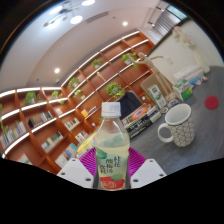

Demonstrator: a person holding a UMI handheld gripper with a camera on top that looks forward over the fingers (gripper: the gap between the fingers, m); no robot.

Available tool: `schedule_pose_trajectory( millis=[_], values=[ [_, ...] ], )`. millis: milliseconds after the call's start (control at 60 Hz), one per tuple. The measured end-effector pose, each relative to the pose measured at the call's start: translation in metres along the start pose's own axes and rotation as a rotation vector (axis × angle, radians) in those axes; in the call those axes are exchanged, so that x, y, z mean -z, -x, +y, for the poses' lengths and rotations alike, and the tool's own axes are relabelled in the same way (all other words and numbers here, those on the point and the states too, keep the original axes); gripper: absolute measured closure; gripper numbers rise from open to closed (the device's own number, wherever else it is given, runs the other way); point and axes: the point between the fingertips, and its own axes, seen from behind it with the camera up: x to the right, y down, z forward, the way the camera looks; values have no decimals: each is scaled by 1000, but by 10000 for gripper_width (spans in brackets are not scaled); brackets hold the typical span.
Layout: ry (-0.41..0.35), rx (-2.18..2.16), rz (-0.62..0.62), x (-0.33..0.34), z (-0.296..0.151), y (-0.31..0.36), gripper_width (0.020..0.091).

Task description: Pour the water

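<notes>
A clear plastic bottle [112, 142] with a white cap and a pale label with a red patch stands between my gripper's [112, 170] two fingers, whose purple pads [91, 163] press on both of its sides. The bottle is tilted along with the whole view and fills the space just ahead of the fingers. To the right of the bottle, a white mug [179, 125] with a handle stands on a grey table [200, 130], its mouth open upward. The bottle's bottom is hidden below the fingers.
Long wooden shelves [70, 95] with books and green plants run behind the bottle. A small pink disc [211, 102] lies on the grey table beyond the mug. Ceiling lights [76, 18] show above.
</notes>
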Motion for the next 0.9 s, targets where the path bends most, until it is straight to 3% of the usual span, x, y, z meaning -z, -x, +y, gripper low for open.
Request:
schedule_pose_trajectory(
  millis=[383, 667, 900],
  values=[
    [-144, -985, -181, -15, -77, -26, 740],
    [-160, -1383, -216, -15, -91, -46, 741],
    [-150, -1374, -209, -16, -88, -48, 738]
  ],
)
